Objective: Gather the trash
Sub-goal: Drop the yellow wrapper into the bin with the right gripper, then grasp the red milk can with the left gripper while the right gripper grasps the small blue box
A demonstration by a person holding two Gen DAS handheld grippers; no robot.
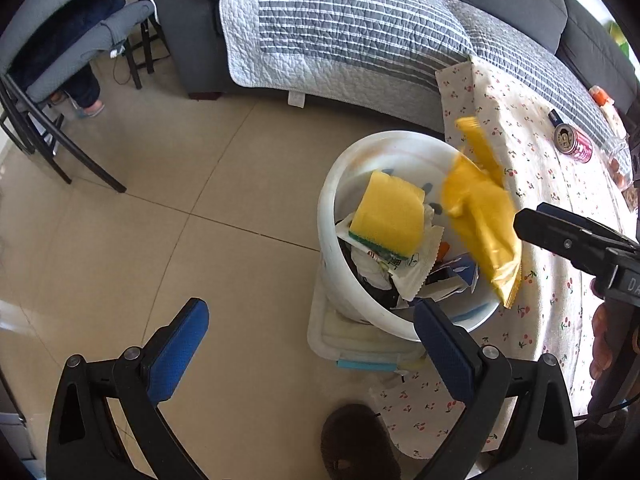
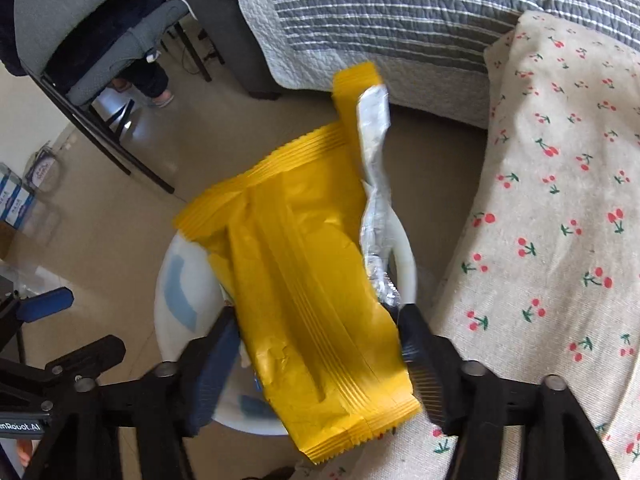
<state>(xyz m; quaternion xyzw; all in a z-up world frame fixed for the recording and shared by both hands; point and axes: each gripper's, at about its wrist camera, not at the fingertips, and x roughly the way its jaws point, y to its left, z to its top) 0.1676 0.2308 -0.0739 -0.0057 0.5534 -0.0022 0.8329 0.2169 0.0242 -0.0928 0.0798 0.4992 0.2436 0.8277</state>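
The right claw (image 2: pixel 316 364) points down over a white bin (image 1: pixel 344 280) that stands on the tiled floor (image 1: pixel 200 200) beside a worktop under a cherry-print cloth (image 2: pixel 560 240). Its two dark fingers (image 2: pixel 424 364) stand wide apart, and a crumpled yellow wrapper (image 2: pixel 312 292) with a silver inner flap lies between them; in the right wrist view the wrapper's edges seem to run close to both pads, but the motion blur leaves it unclear whether either one presses on it. From the left wrist view the same yellow wrapper (image 1: pixel 480 216) hangs blurred above the bin's rim, just off the tip of the right claw (image 1: pixel 532 224) reaching in from the side. Inside the bin lie a yellow sponge (image 1: pixel 388 216) with a green scouring face, a white printed packet (image 1: pixel 408 268) and other scraps of paper. The left claw (image 1: pixel 312 344) hovers over the floor beside the bin, its blue-padded fingers (image 1: pixel 176 356) spread wide with nothing between them. On the worktop farther back lies a red can (image 1: pixel 572 142) on its side. A grey sofa with a striped quilt (image 1: pixel 340 40) stands behind the bin.
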